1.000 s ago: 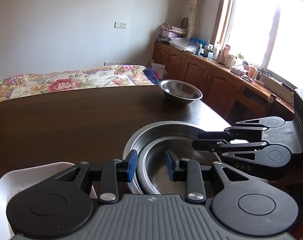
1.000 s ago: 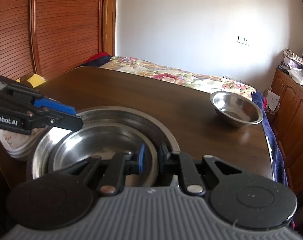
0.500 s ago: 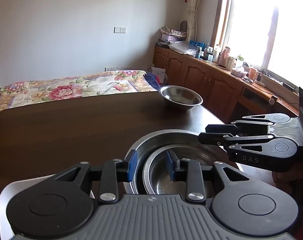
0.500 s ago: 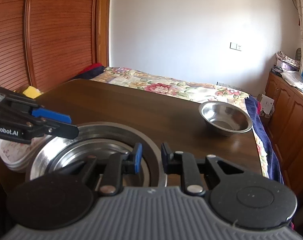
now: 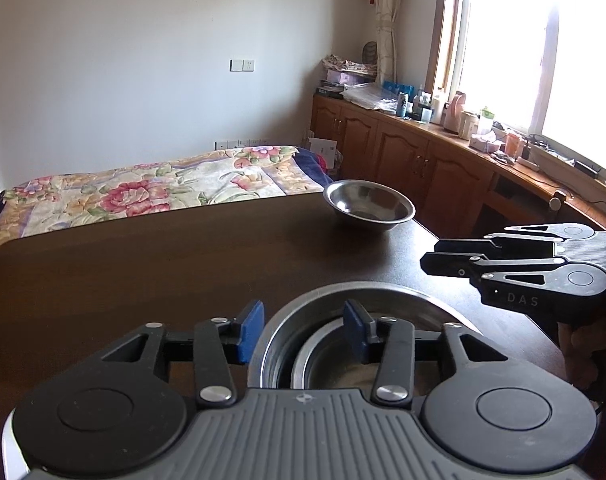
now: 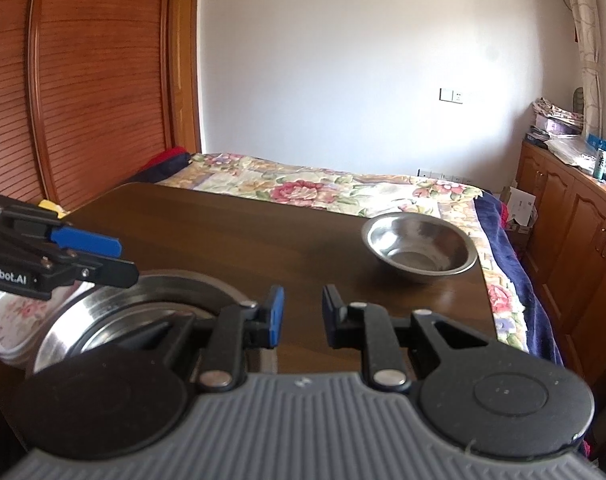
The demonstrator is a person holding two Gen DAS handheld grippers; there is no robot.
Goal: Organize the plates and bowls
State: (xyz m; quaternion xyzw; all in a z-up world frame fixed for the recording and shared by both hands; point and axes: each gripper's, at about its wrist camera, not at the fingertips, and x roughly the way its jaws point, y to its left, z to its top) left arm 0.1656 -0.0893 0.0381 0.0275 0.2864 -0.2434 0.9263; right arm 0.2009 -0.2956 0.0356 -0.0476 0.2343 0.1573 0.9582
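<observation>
Two steel bowls sit nested (image 5: 367, 320) near the front edge of the dark wooden table (image 5: 143, 272). My left gripper (image 5: 303, 330) hovers open over their left rim, one blue pad outside the rim and one over the inside, gripping nothing. In the right wrist view the nested bowls (image 6: 115, 304) lie at lower left, and my right gripper (image 6: 303, 316) stands open over bare table to their right. A single steel bowl (image 5: 369, 206) (image 6: 419, 248) rests at the table's far right corner. White floral plates (image 6: 11, 320) are stacked left of the nested bowls.
A bed with a floral cover (image 5: 143, 188) lies beyond the table's far edge. Wooden cabinets (image 5: 423, 168) with clutter on top run under the window on the right. A slatted wooden wardrobe (image 6: 83, 100) stands to the left. The other gripper (image 5: 503, 272) hangs right of the nested bowls.
Both grippers have drawn back and up from the nested bowls, which now sit lower in each view. Both pairs of jaws have widened. The bowls have not moved.
</observation>
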